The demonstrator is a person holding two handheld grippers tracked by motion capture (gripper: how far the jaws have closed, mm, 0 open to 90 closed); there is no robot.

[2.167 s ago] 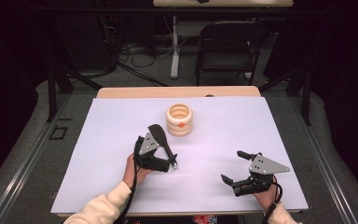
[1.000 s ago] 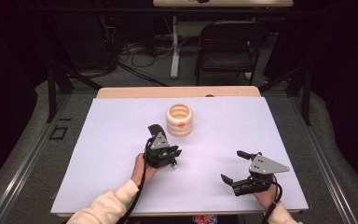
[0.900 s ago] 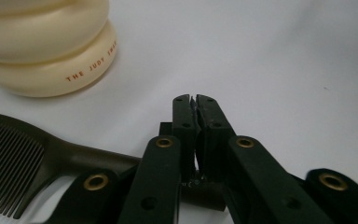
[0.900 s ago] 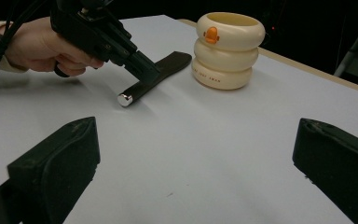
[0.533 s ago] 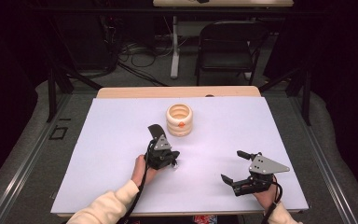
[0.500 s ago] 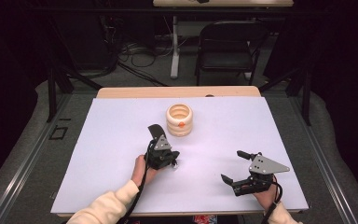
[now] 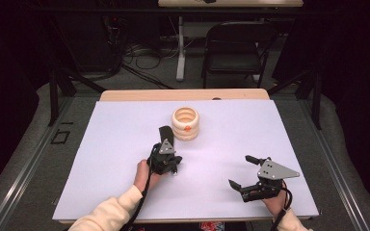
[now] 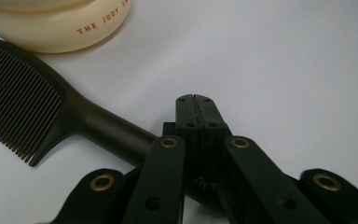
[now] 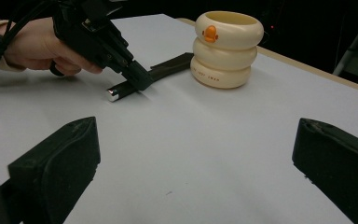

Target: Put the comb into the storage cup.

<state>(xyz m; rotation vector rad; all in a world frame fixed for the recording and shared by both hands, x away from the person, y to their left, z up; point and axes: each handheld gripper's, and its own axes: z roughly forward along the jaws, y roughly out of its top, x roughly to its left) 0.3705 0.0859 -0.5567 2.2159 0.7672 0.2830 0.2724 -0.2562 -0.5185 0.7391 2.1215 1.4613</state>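
Two grippers work over the white bench (image 7: pixel 101 159). The left gripper (image 9: pixel 137 79) has its jaws pressed together at the tips, and in the left gripper view the dark handle of the black comb (image 8: pixel 37 105) runs underneath them, so the jaws sit over the handle; whether they pinch it cannot be told for sure, though they look clamped on it. The comb lies flat on the bench, its toothed end just beside the cream ringed container (image 7: pixel 185 123) and its silver-capped handle end sticking out past the jaws on the near side in the right gripper view. The right gripper (image 7: pixel 247 172) rests well apart from the comb, jaws spread wide with nothing between them.
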